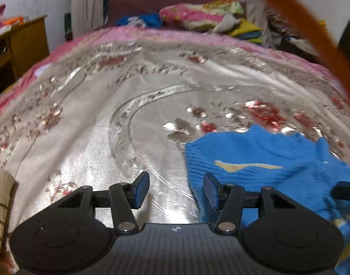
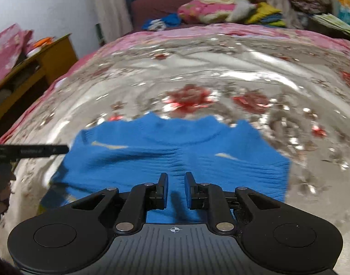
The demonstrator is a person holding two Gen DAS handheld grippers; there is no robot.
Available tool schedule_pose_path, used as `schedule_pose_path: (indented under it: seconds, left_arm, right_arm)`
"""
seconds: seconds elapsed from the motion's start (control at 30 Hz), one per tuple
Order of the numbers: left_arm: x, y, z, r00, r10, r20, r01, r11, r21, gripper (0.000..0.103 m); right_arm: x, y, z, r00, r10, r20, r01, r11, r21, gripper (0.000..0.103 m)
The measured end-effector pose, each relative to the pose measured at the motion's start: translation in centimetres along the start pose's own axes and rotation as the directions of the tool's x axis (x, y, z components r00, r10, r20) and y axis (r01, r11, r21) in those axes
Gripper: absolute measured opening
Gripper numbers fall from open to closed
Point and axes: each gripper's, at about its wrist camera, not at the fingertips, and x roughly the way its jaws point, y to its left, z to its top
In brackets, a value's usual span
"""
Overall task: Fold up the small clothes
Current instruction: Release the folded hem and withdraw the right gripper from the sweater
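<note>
Directly ahead of the right tongs [image 2: 176, 191] lies the blue knit [image 2: 170, 158], spread flat on the bed's shiny floral cover [image 2: 220, 78]. Their jaws stand a narrow gap apart with nothing pinched between them, and the knit shows through the gap beneath. The left tongs [image 1: 176, 191] hang released, jaws wide and empty; the same knit [image 1: 262, 160] sits off to their right, its left edge passing under the right finger [image 1: 210, 191], while bare cover [image 1: 94, 137] fills the space ahead and to the left.

A black finger of the left tongs [image 2: 32, 150] pokes in at the left of the right-wrist view, just at the knit's left edge. An orange strap [image 1: 312, 39], blurred, cuts across the upper right of the left-wrist view. Well beyond both tongs, a pink edge [image 2: 198, 28] rims the cover, then a pile of bright bedding [image 2: 220, 9] against a maroon headboard [image 2: 156, 6]. Far left stands a yellow wooden cabinet [image 2: 58, 55]. Nothing lies on the knit.
</note>
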Motion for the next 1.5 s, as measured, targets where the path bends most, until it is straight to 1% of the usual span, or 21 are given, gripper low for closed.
schedule_pose_path:
  seconds: [0.1,0.13,0.2,0.23,0.3,0.4,0.47,0.53,0.63,0.67,0.73,0.8,0.9,1.07,1.2,1.37,1.5]
  left_arm:
    - [-0.8,-1.2,-0.7,0.998,-0.06,-0.004,0.06,0.997,0.038,0.057]
    - [-0.7,-1.7,-0.8,0.998,-0.062,-0.012,0.062,0.996,0.064,0.057]
    - [-0.1,-2.7,-1.5,0.999,-0.024,-0.038,0.029,0.991,0.132,0.057]
    - [0.3,-2.8,-1.7,0.998,-0.006,-0.055,0.014,0.989,0.149,0.057]
    - [0.7,-2.4,-2.0,0.996,-0.013,-0.089,0.023,0.992,0.123,0.058]
    - [0.2,-1.6,-1.9,0.995,-0.032,-0.089,0.038,0.998,0.058,0.057]
    - [-0.6,-1.7,-1.9,0.997,-0.036,-0.071,0.04,0.998,0.058,0.057]
    - [-0.9,-1.8,-2.0,0.997,-0.031,-0.07,0.036,0.997,0.074,0.057]
    - [-0.1,-1.9,-2.6,0.993,-0.005,-0.12,0.017,0.995,0.096,0.058]
    - [0.0,-1.8,-2.9,0.991,-0.003,-0.131,0.016,0.996,0.093,0.058]
    - [-0.3,-1.7,-3.3,0.99,-0.015,-0.137,0.026,0.997,0.076,0.058]
    - [-0.7,-1.7,-3.5,0.99,-0.024,-0.138,0.035,0.997,0.075,0.058]
    - [-1.2,-2.0,-3.7,0.99,-0.016,-0.142,0.03,0.995,0.098,0.058]
    - [-2.1,-2.3,-4.2,0.989,-0.024,-0.143,0.037,0.995,0.093,0.058]
    - [-3.2,-2.8,-5.2,0.988,-0.02,-0.156,0.039,0.992,0.12,0.058]
    - [-5.3,-3.3,-6.5,0.986,-0.03,-0.162,0.052,0.99,0.135,0.058]
    - [-7.3,-3.8,-7.8,0.987,-0.032,-0.158,0.059,0.985,0.164,0.058]
  right_arm:
    - [0.7,0.7,-0.7,0.999,0.009,-0.041,-0.009,1.0,-0.014,0.017]
    - [1.1,0.8,-1.0,0.998,0.003,-0.063,-0.004,1.0,-0.021,0.017]
    - [1.6,0.9,-1.6,0.996,-0.033,-0.088,0.03,0.999,-0.035,0.019]
    - [1.6,0.8,-1.8,0.995,-0.036,-0.089,0.033,0.999,-0.035,0.019]
    - [1.1,0.6,-1.8,0.996,-0.032,-0.084,0.031,0.999,-0.009,0.019]
    - [-0.1,0.2,-1.7,0.998,-0.032,-0.058,0.032,0.999,-0.004,0.019]
    - [-0.7,0.1,-1.6,0.999,-0.039,-0.038,0.038,0.999,-0.006,0.02]
    - [-0.8,-0.4,-1.6,0.998,-0.042,-0.037,0.042,0.999,0.008,0.02]
    - [0.0,-1.0,-2.0,0.996,-0.054,-0.073,0.056,0.998,0.015,0.023]
    - [0.6,-1.2,-2.2,0.993,-0.071,-0.096,0.073,0.997,0.013,0.024]
    - [0.5,-1.5,-2.5,0.993,-0.07,-0.095,0.073,0.997,0.034,0.024]
    - [-0.2,-1.6,-2.5,0.995,-0.056,-0.083,0.061,0.997,0.053,0.024]
    - [-1.5,-1.7,-2.8,0.996,-0.056,-0.065,0.059,0.997,0.048,0.024]
    - [-3.2,-2.0,-3.9,0.995,-0.065,-0.071,0.069,0.996,0.049,0.025]
    - [-5.1,-2.2,-5.0,0.996,-0.062,-0.072,0.066,0.996,0.062,0.025]
    - [-8.0,-2.1,-6.2,0.996,-0.069,-0.061,0.073,0.996,0.059,0.025]
    - [-10.8,-2.3,-7.2,0.997,-0.064,-0.042,0.067,0.995,0.075,0.025]
